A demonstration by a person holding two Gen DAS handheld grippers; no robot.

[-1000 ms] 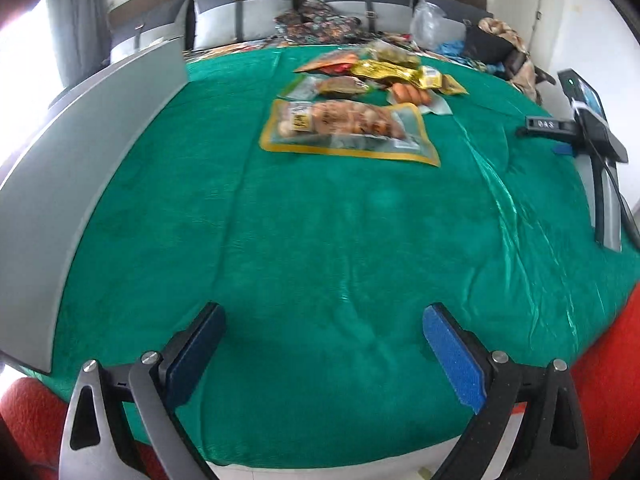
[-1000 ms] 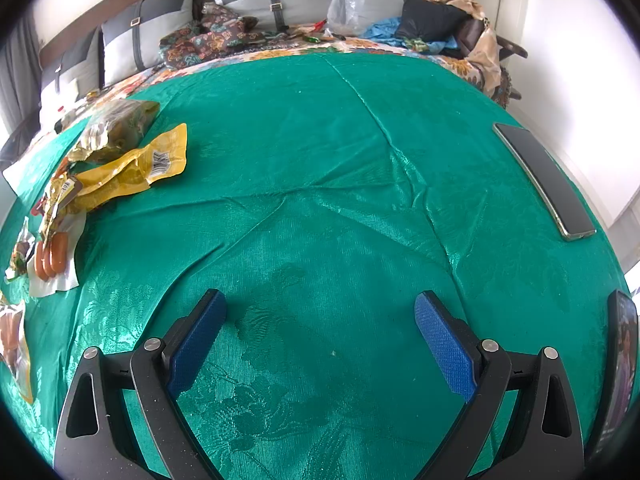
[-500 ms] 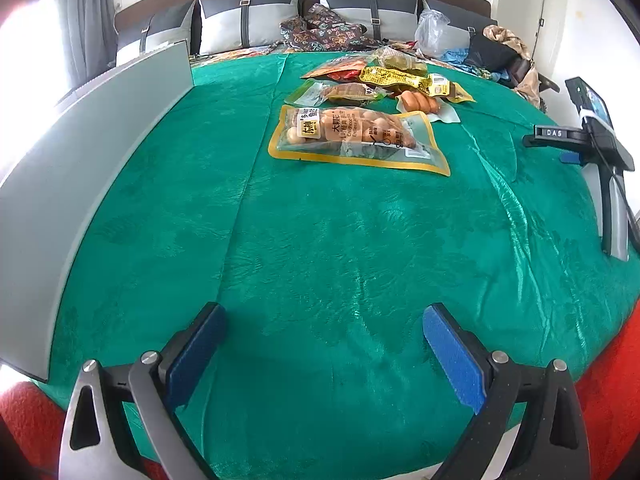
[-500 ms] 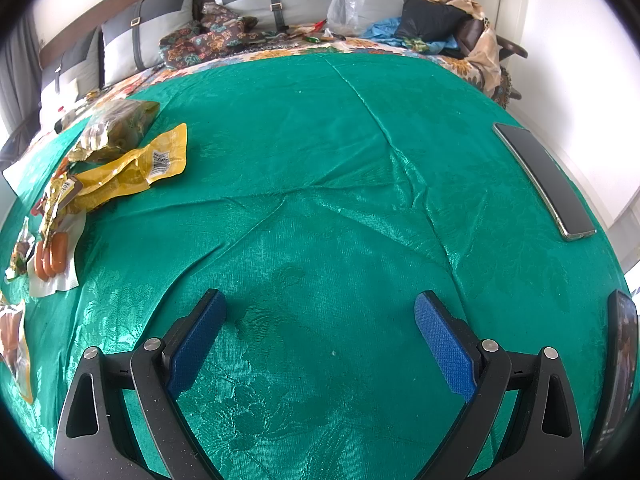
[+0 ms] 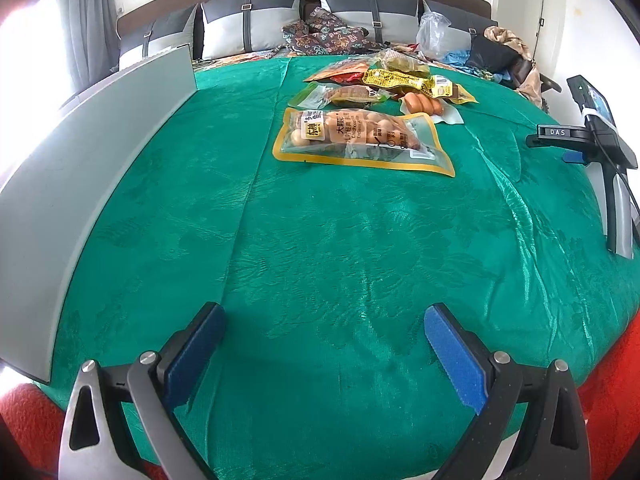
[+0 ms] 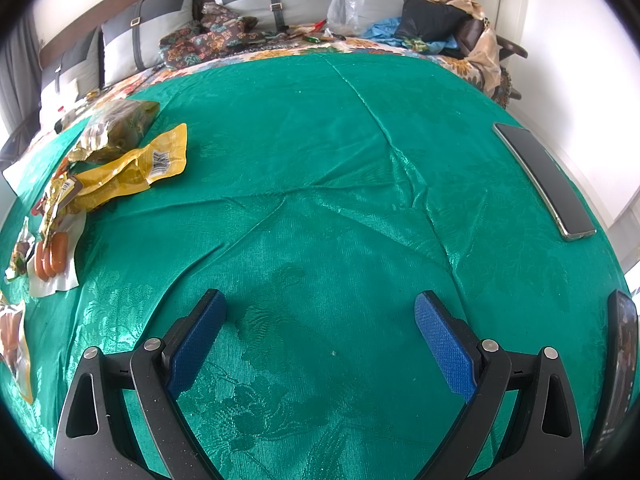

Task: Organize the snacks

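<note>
Several snack packets lie on a green cloth [image 5: 320, 240]. Nearest in the left wrist view is a large clear pouch with a yellow border [image 5: 360, 138], full of tan round pieces. Behind it lie a green-edged packet [image 5: 340, 95], a sausage pack [image 5: 424, 105], a yellow packet [image 5: 404, 80] and an orange-red one [image 5: 340, 70]. My left gripper [image 5: 320, 340] hangs open over bare cloth, well short of the pouch. My right gripper [image 6: 320, 328] is open over bare cloth; the yellow packet [image 6: 132, 172] and sausage pack [image 6: 50, 260] lie far to its left.
A grey board [image 5: 80, 184] stands along the left edge. The other gripper's black body [image 5: 592, 136] shows at the right of the left wrist view. A dark phone [image 6: 544, 180] lies right on the cloth, another device [image 6: 620, 360] at the edge. Pillows [image 5: 248, 20], bags and clothes crowd the back.
The left gripper's view has tilted up and steadied, and the snack pile now sits slightly lower and nearer. The right gripper has not moved. Both stay open.
</note>
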